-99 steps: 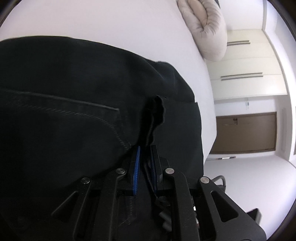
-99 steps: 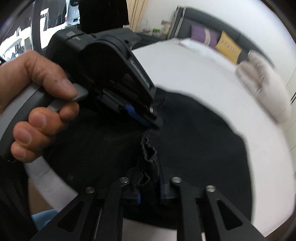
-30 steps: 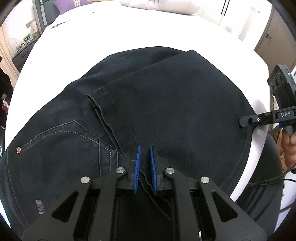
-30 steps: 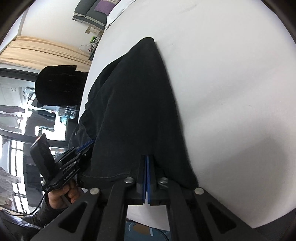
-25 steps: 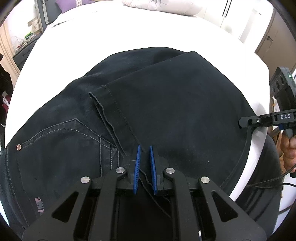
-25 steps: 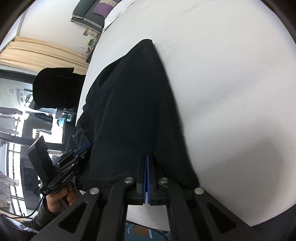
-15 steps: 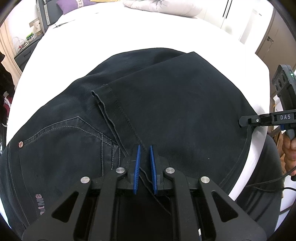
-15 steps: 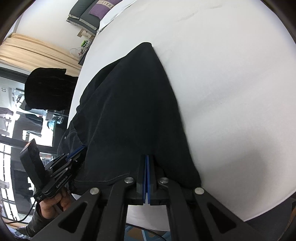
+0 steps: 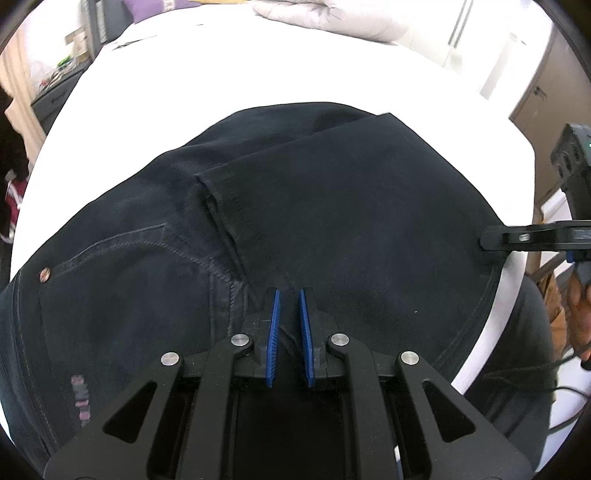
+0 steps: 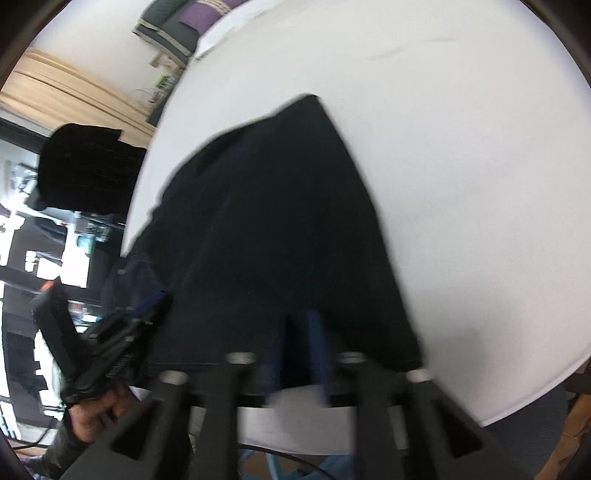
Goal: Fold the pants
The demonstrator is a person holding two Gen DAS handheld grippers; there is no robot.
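Dark denim pants (image 9: 314, 221) lie folded on a white bed (image 9: 258, 66), the leg hem laid over the seat near the back pocket (image 9: 122, 258). My left gripper (image 9: 288, 314) hangs over the near edge of the hem with a narrow gap between its blue pads, no cloth clearly between them. My right gripper (image 10: 299, 332) is at the fold edge of the pants (image 10: 277, 221), blurred, its jaws now slightly apart. It also shows in the left wrist view (image 9: 524, 236) at the right side of the pants.
A pale duvet (image 9: 325, 18) and purple cushion (image 9: 147, 5) lie at the far end of the bed. Wardrobe doors (image 9: 480, 48) stand behind. A nightstand (image 9: 55, 88) and curtain are on the left. A dark garment (image 10: 85, 166) hangs beyond the bed.
The right gripper was shut on the fold edge and has now opened a little while moving, with blur. The left gripper has eased slightly; the pants lie flat as before.
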